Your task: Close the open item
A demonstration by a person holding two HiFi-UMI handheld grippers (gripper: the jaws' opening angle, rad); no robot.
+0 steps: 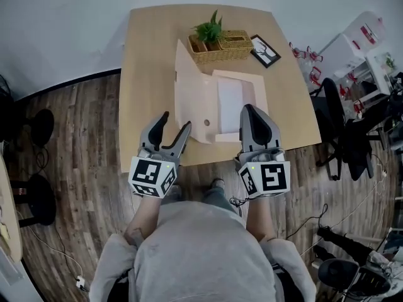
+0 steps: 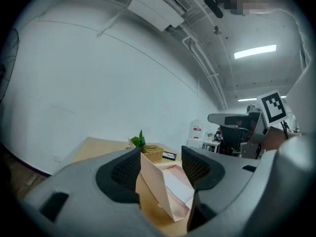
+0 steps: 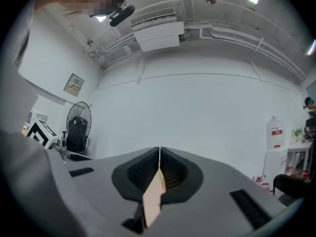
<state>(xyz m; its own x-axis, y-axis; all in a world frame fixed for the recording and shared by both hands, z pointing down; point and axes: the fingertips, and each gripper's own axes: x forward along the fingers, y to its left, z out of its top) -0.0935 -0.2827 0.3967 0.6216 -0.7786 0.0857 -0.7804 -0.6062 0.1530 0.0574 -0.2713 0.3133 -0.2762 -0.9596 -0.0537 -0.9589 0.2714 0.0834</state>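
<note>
An open pale pink cardboard box point(image 1: 234, 100) lies on the wooden table point(image 1: 148, 61), its lid point(image 1: 189, 96) standing up along the left side. My left gripper point(image 1: 174, 129) hovers at the table's front edge, just left of the lid's near corner. Its jaws stand open, and the lid point(image 2: 159, 189) shows between them, touching neither pad. My right gripper point(image 1: 254, 114) sits at the box's front right corner. There it is shut on a thin pink edge of the box point(image 3: 153, 199), pinched between the pads point(image 3: 172, 171).
A wicker basket point(image 1: 221, 46) with a small green plant point(image 1: 210, 29) stands behind the box, a framed picture point(image 1: 265, 50) to its right. Black office chairs point(image 1: 343, 128) and shelving are right of the table. A floor fan point(image 3: 79, 127) stands at the left.
</note>
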